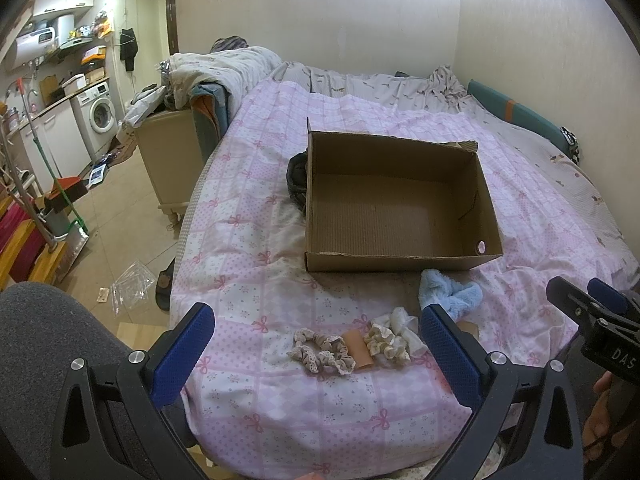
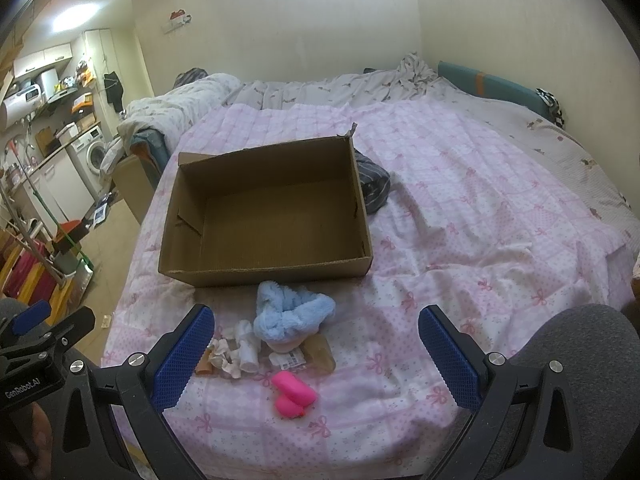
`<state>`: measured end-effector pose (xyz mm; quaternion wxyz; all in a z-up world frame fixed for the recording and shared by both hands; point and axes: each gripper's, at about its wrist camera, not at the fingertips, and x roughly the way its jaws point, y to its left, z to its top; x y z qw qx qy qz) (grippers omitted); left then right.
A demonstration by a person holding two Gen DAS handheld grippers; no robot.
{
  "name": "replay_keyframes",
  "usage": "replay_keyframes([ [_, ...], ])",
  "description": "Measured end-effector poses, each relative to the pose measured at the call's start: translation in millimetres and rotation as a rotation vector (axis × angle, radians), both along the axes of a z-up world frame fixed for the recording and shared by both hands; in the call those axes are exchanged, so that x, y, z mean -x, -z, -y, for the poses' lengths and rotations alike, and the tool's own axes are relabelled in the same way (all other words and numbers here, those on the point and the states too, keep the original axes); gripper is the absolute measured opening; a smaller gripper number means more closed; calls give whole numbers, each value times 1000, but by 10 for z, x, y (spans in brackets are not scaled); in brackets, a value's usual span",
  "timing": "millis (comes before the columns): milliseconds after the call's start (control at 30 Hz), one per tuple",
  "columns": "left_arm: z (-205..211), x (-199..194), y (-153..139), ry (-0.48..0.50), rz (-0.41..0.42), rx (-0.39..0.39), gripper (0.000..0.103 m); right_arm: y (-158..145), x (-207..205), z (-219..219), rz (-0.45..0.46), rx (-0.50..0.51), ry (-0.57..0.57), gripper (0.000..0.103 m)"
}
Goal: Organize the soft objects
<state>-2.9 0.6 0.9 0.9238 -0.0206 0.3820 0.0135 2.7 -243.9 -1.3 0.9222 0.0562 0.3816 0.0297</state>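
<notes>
bedroom, pink quilt on bed (image 1: 248,216), kitchen behind. left view: left gripper (image 1: 316,344) jaws wide, holding nothing, over scrunchies (image 1: 324,354); box (image 1: 396,204) bare inside, so sorting looks unstarted. "das" on the other tool.
right view: right gripper (image 2: 316,344) jaws wide, nothing held; blue fluff (image 2: 292,316), pink roll (image 2: 294,394) just before box (image 2: 264,216). "genrobot.ai" readable. next: likely close on one item, lift into box.
</notes>
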Motion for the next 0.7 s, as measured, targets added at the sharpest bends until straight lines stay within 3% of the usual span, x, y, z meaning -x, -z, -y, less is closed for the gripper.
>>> replay_keyframes([
  [700,0,-15,-15,-1,0,-3,103,11,-9,-26,-2,2,-2,103],
])
